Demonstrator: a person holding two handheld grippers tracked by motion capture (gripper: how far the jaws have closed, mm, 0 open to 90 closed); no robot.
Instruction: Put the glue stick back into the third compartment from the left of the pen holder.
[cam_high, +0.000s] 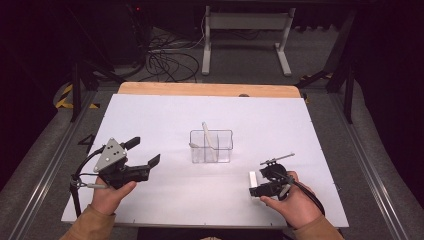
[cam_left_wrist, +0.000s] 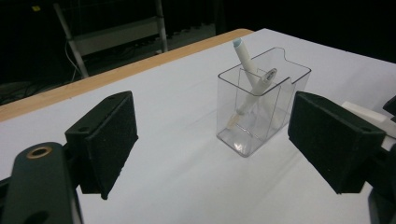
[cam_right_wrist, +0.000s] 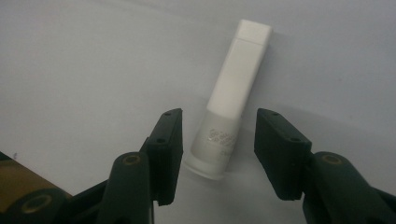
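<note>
A clear plastic holder (cam_high: 211, 146) with dividers stands mid-table, a white pen (cam_high: 208, 137) leaning inside it. In the left gripper view the holder (cam_left_wrist: 261, 100) sits ahead between the jaws but well beyond them, with two pens in it. My left gripper (cam_high: 145, 151) (cam_left_wrist: 215, 135) is open and holds nothing. A white tube-shaped marker (cam_high: 253, 178) (cam_right_wrist: 229, 116) lies flat on the table at the front right. My right gripper (cam_high: 254, 188) (cam_right_wrist: 217, 149) is open, its jaws on either side of the marker's wide end without touching it.
The table is covered by a white sheet (cam_high: 200, 110), with a wooden edge (cam_high: 210, 89) at the far side. Beyond it on the dark floor are cables (cam_high: 167, 62) and a white desk frame (cam_high: 245, 35). Metal rails run along both sides.
</note>
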